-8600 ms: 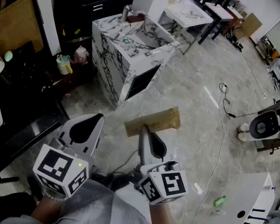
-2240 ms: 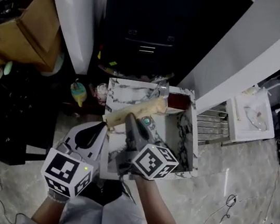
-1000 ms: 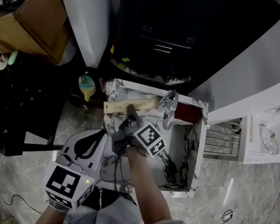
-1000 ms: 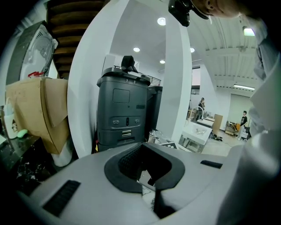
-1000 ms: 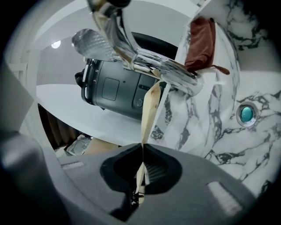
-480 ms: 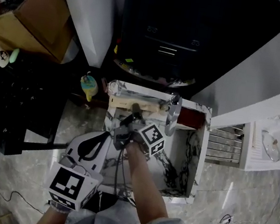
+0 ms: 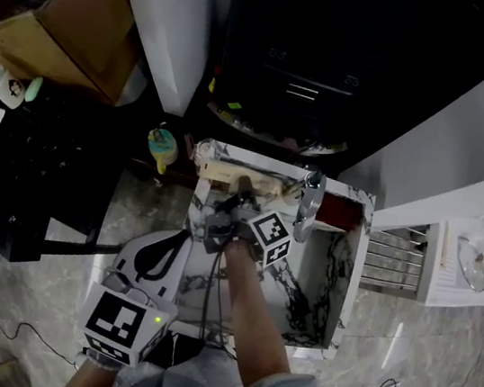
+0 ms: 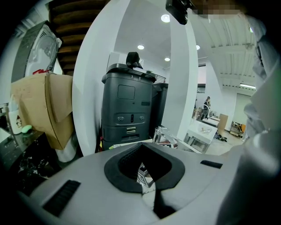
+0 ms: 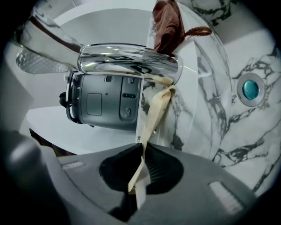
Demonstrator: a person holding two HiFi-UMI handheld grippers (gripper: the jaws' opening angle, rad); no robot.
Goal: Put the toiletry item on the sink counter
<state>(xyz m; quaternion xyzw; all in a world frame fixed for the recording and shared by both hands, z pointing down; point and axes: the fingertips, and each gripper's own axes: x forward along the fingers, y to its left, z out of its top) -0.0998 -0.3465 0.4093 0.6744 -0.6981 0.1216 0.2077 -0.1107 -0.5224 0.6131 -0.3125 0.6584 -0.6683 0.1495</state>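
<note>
The toiletry item is a flat tan packet (image 7: 225, 174). It lies across the back left edge of the marble sink counter (image 7: 331, 321), just left of the chrome faucet (image 7: 306, 206). My right gripper (image 7: 241, 190) reaches over the counter to it. In the right gripper view the packet (image 9: 156, 110) runs from under the faucet (image 9: 127, 57) down between the jaws of the right gripper (image 9: 141, 147). The jaws are opening, but their tips still pinch its near end. My left gripper (image 7: 160, 252) hangs low in front of the counter, shut and holding nothing, as the left gripper (image 8: 141, 148) view confirms.
A red-brown cloth (image 7: 337, 214) lies at the counter's back right, behind the faucet. The basin drain (image 9: 250, 89) is teal. A dark grey cabinet (image 8: 127, 110) stands behind the counter between white columns. A cardboard box (image 7: 58, 31) and a small yellow bottle (image 7: 161, 143) are to the left.
The right gripper carried the packet from over the floor to the counter's back left edge by the faucet. Over the last second it barely moved. The left gripper stayed low and shut.
</note>
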